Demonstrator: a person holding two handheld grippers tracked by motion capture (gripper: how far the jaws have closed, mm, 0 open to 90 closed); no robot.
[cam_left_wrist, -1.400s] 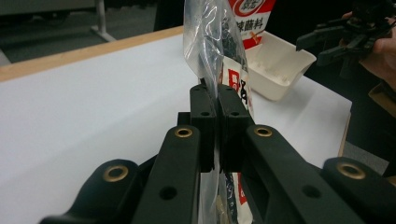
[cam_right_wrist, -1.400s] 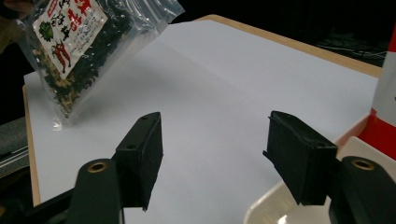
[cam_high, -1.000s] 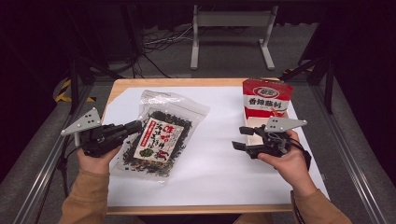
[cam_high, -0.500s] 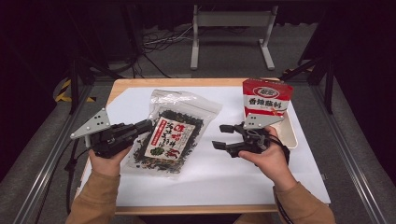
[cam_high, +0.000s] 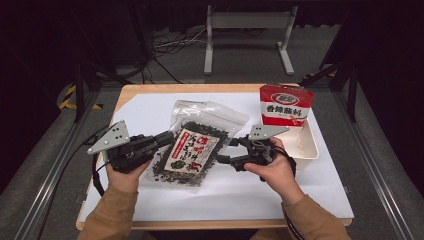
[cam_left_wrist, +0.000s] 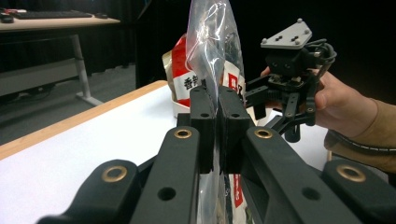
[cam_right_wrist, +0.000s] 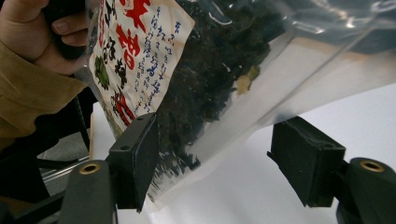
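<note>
Left hand-held gripper (cam_left_wrist: 217, 109) clenched on snack bag (cam_high: 192, 150) edge, bag lifted off table (cam_high: 240, 200) | your right hand-held gripper (cam_right_wrist: 224, 163) spread wide, bag corner between jaws | second grip not yet made.

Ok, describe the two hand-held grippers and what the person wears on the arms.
Both the left gripper and the right gripper are black, with brass-coloured pivot rivets, a grey three-cornered plate on top and a black cable trailing. The sleeves are tan.
</note>
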